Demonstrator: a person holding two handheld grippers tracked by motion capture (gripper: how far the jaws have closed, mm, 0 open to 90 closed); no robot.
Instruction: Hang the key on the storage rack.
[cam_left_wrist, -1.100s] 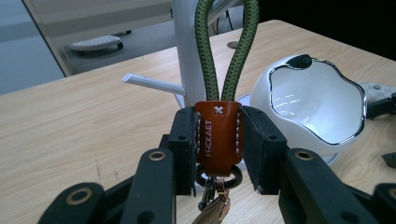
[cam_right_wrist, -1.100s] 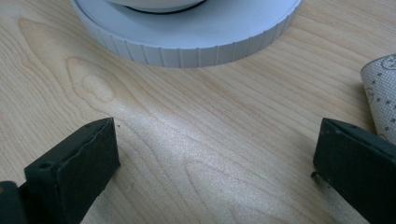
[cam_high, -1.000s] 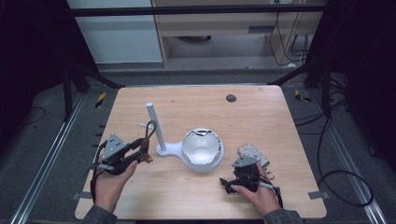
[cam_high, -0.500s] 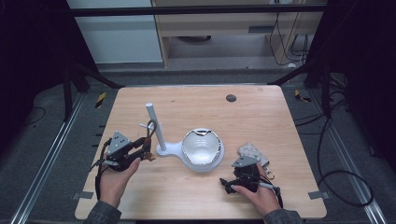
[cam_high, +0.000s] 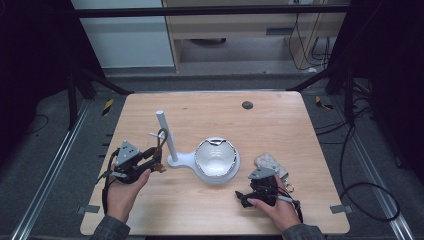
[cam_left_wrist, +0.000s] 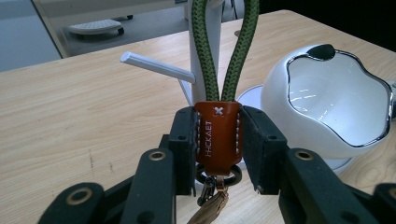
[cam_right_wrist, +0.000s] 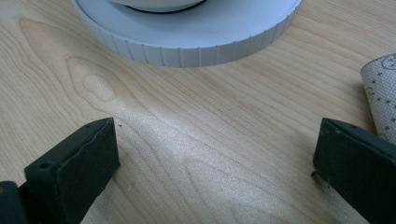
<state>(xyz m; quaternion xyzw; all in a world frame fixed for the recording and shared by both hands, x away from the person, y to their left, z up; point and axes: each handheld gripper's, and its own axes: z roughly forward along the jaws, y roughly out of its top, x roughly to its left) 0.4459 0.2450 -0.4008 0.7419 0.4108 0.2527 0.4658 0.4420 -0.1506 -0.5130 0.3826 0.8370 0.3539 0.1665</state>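
Two black fingers (cam_left_wrist: 184, 149) of the left gripper (cam_left_wrist: 217, 154) press from either side on the brown leather tab (cam_left_wrist: 217, 136) of a keychain, holding it upright between them. From the top of the tab a loop of green cord (cam_left_wrist: 226, 51) rises and passes around the white post (cam_left_wrist: 204, 37) of a stand; in the left gripper view a thin white peg (cam_left_wrist: 156, 67) sticks out from that post to the left, just beside the cord. Below the tab a metal ring and brass clip (cam_left_wrist: 212, 203) hang between the fingers. In the high view the left gripper (cam_high: 150, 161) sits at the left of the surface (cam_high: 280, 125), just beside the post. Right of the post, on the same round white base (cam_right_wrist: 196, 35), stands a white bowl (cam_left_wrist: 336, 105) with a chrome rim. The right gripper (cam_right_wrist: 215, 158) has its fingers (cam_right_wrist: 81, 161) spread wide with bare wood between them, low over the surface and pointed at the edge of the base. A pale patterned cloth (cam_right_wrist: 383, 93) lies just beside its right finger; in the high view it lies behind the right gripper (cam_high: 247, 196) near the front right of the surface
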